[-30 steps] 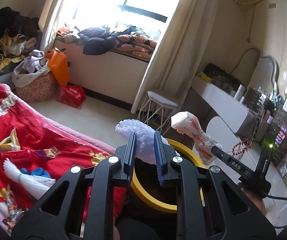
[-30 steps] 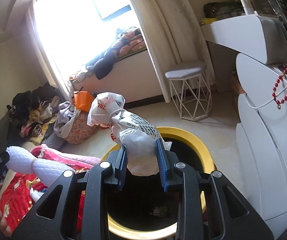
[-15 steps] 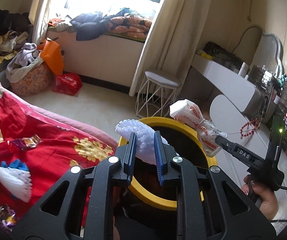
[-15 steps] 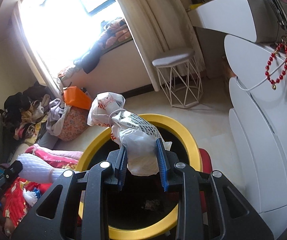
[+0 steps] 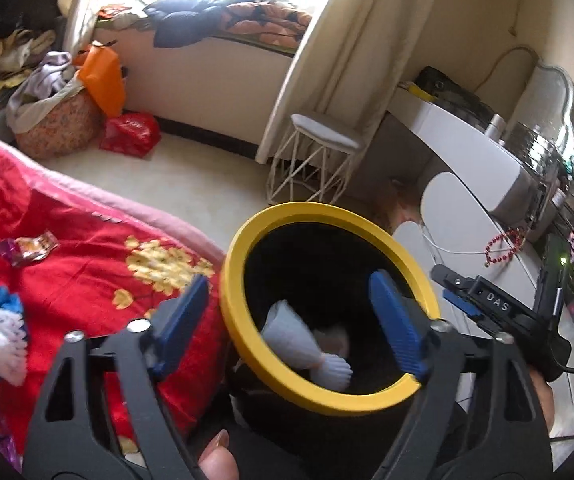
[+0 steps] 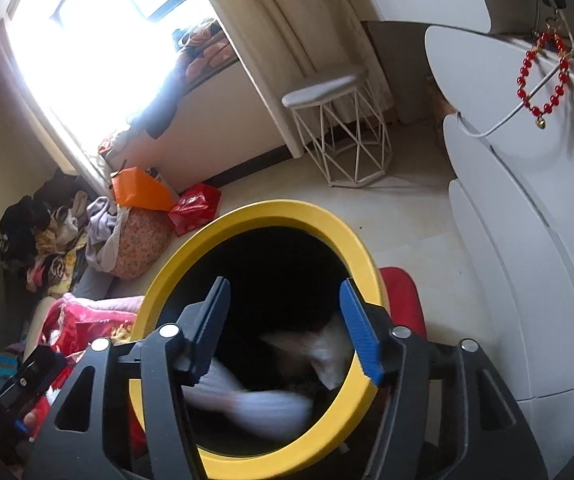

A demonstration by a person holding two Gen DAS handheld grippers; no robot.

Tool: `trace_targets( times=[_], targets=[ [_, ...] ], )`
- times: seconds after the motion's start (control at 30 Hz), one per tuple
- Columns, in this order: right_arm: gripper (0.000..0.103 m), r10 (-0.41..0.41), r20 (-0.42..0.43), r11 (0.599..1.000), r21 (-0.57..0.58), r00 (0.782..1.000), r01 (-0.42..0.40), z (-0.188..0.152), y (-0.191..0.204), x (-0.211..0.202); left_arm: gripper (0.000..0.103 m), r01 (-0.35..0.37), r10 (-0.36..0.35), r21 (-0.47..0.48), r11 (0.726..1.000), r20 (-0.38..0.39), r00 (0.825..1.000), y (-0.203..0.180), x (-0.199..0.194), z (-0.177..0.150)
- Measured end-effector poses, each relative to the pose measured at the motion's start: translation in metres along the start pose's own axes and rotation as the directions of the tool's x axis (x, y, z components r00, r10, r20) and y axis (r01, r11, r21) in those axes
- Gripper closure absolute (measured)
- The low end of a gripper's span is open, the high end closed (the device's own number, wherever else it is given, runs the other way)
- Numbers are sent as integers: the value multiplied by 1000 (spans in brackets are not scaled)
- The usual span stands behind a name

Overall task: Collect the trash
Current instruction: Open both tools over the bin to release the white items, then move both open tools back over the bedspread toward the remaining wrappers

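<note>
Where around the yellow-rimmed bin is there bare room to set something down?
Bare floor between the bed's pink edge, the white stool and the bin. Crowded: the red bedspread with wrappers, and the corner by the red bag.

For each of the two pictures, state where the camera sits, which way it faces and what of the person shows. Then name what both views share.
Left wrist: on the left tongs, angled down into the yellow-rimmed bin, red bedspread alongside; a fingertip and the right tongs show.
Right wrist: on the right tongs, facing down into the bin; the left tongs show at the edge.
Shared: the bin, white foam net inside it, wire stool, both tongs opening with nothing between their fingers.
</note>
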State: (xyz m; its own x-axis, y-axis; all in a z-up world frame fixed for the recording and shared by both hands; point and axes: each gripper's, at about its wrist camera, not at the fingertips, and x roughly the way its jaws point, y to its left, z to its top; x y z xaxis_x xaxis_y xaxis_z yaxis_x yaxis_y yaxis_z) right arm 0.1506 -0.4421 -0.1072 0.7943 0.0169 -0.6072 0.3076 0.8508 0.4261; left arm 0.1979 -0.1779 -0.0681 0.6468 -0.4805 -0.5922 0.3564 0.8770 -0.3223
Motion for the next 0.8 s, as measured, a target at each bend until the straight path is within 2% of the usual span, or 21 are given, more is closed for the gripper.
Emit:
trace_targets(
  times=[0.2,0.47,0.8],
  targets=[
    [38,22,29,997,-68,999,-20,-1,16,-7,11,-44,45,-38,998,16,999,13,-17,0],
    [31,69,54,983,-171,996,-59,-5,47,-20,11,-102,105,-51,993,57,993,29,-47,-1],
    [27,135,45,951,-285,990,-117,-20,93,-33,11,-154,163,-92,984,108,981,54,-85,-4]
  ],
)
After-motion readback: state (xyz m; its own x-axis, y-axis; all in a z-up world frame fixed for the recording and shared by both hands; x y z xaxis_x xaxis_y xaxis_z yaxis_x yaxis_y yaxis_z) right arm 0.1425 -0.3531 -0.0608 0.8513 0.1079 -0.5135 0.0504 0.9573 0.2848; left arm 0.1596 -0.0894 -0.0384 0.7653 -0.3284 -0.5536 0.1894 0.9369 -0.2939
